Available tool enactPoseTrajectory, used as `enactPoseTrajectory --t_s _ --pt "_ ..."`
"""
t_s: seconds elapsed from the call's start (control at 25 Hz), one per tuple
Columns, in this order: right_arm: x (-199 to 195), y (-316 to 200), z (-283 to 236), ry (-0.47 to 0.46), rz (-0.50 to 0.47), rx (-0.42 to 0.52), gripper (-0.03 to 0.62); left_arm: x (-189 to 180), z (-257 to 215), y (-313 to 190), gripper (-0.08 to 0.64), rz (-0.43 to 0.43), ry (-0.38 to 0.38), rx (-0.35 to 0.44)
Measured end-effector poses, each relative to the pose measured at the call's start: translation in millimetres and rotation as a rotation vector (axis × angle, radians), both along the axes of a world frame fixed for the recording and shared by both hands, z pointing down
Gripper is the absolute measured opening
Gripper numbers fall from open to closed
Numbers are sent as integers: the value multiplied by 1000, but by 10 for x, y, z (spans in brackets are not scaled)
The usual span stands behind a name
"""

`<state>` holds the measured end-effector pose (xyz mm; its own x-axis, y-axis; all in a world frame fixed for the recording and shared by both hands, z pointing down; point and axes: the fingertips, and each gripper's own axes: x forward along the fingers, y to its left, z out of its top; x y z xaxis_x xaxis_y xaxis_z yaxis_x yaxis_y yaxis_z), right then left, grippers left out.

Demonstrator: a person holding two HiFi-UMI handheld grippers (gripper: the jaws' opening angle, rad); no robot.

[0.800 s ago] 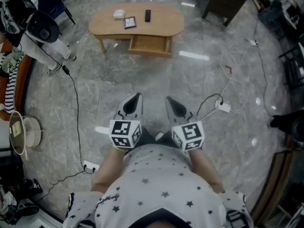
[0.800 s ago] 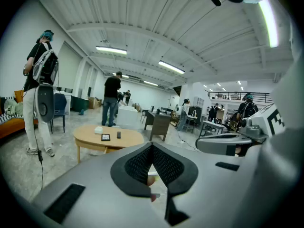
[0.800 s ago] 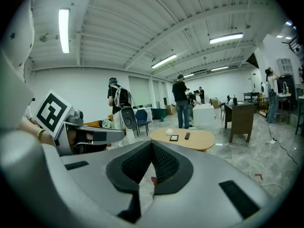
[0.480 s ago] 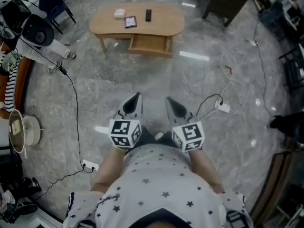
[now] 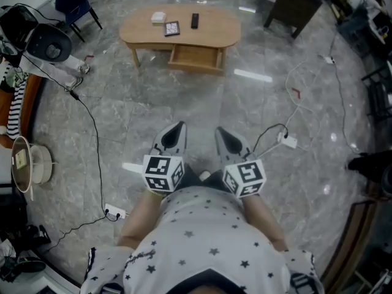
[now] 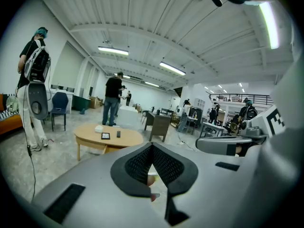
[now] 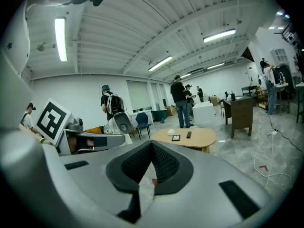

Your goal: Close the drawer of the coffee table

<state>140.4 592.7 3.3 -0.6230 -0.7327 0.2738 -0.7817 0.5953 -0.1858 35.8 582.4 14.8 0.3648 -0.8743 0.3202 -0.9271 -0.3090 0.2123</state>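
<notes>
Ahead, drawer (image 5: pixel 195 58): pulled out of the front of the coffee table (image 5: pixel 211 32), at the top of the head view. It is well apart from both grippers. Its open box faces the person, so a straight push on its front should send it home.
table top: a white box (image 5: pixel 158 17), a dark framed square (image 5: pixel 171 28) and a remote (image 5: pixel 195 21) lie on the oval wood, none of them over the drawer.
left gripper (image 5: pixel 176 128): jaws fully together with nothing held. Its own view shows the ribbed pads meeting at their tips, with the table far beyond.
right gripper (image 5: pixel 219 132): likewise closed and empty, with the table small in the distance.
why closed: probably because a drawer front needs pushing, not grasping, and joined tips make a firm blunt nose.
hand pose: both grippers sit side by side close before the torso, with the marker cubes (image 5: pixel 162 173) nearest the body. The tips aim forward and slightly down toward the table.
stage: approach, by my reading; nothing is touched yet.
floor (image 5: pixel 184 103): grey stone, with cables (image 5: pixel 95 127) trailing to either side.
</notes>
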Motion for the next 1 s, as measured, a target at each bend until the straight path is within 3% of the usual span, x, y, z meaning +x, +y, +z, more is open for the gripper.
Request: enactPoseTrajectory --t_s 0.52,1.0 --pt "-2 54 43 12 -24 -20 5 25 45 63 6 -27 2 -15" --pt "-204 -335 56 13 1 -25 5 -168 81 -396 7 16 8 -21"
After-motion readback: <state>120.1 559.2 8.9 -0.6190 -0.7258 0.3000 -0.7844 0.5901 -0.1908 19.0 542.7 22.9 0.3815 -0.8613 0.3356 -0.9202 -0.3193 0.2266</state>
